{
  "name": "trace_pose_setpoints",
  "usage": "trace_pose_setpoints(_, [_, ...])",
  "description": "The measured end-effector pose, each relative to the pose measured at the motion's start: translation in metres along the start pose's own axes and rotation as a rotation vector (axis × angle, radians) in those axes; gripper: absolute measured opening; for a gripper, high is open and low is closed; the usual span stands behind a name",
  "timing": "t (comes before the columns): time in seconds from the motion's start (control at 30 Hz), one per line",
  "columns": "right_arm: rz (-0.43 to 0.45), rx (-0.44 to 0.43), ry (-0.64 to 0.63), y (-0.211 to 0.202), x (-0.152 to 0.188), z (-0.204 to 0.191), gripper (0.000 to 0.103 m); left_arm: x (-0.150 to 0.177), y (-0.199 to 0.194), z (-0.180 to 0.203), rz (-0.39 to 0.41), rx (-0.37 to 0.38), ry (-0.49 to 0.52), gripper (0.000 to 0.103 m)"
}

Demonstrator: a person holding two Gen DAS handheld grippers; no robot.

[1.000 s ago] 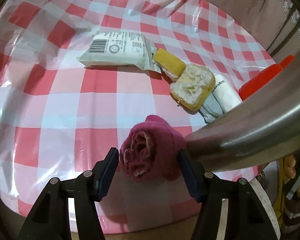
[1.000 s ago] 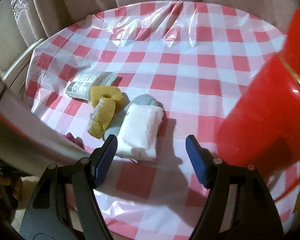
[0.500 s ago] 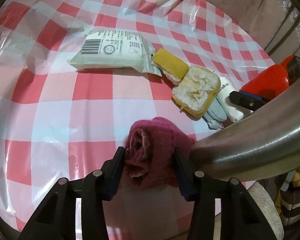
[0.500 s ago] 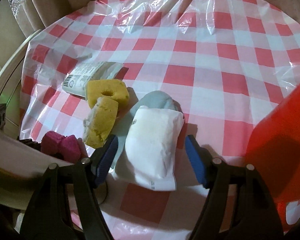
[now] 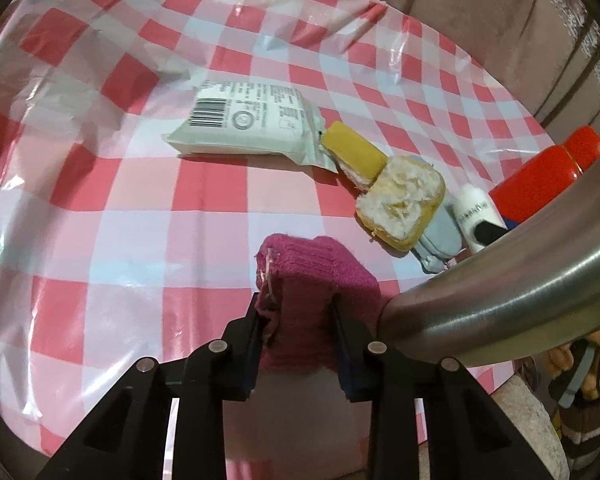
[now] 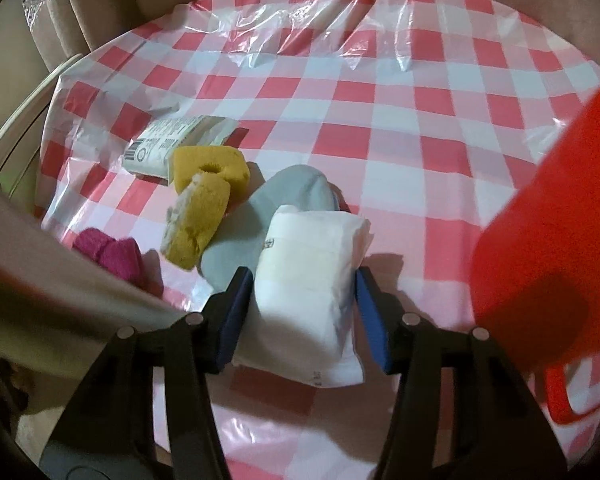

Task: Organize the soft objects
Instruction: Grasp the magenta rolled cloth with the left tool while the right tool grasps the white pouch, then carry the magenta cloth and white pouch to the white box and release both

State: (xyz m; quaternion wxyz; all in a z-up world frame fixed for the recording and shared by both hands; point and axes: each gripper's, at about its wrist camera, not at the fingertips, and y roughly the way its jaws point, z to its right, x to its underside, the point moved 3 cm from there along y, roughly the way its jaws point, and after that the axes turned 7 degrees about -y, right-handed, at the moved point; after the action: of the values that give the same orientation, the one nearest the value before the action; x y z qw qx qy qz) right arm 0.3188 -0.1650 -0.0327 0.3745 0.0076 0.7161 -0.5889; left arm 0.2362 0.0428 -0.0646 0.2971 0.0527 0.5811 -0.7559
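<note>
the pink cloth (image 5: 316,280) sits near the table (image 5: 140,220) edge, squeezed between my left gripper (image 5: 296,340) as its jaws close on it. the white pack (image 6: 312,280) lies lengthwise between my right gripper (image 6: 304,316), whose jaws are closing, not clearly pressing yet. sponges (image 6: 200,216) and a grey sock (image 6: 260,220) crowd its left; a red bin (image 6: 548,240) stands right.

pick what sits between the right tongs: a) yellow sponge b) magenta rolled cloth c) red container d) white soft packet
d: in the right wrist view the white soft packet lies between the closing right tongs, while the magenta rolled cloth is squeezed in the left tongs.
</note>
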Motion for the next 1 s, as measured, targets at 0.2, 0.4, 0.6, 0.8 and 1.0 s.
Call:
trace_pose_setpoints(0.2, [0.017,0.046,-0.019,-0.026,0.018,-0.007,0.056,0.006,-0.018,-0.001,0.039,-0.024,-0.007,0.031])
trace_pose_setpoints(0.4, [0.026,0.081,-0.039,-0.05,0.039,-0.014,0.056,0.018,-0.042,0.004,0.086,-0.055,0.013,0.032])
trace_pose_setpoints(0.6, [0.039,0.109,-0.05,-0.074,0.059,-0.017,0.056,0.034,-0.07,0.012,0.131,-0.096,0.056,0.032])
trace_pose_setpoints(0.8, [0.062,0.136,-0.045,-0.099,0.074,-0.014,0.056,0.049,-0.092,0.025,0.159,-0.095,0.093,0.032])
trace_pose_setpoints(1.0, [0.076,0.164,-0.008,-0.125,0.097,-0.001,0.056,0.066,-0.108,0.052,0.175,-0.057,0.14,0.032])
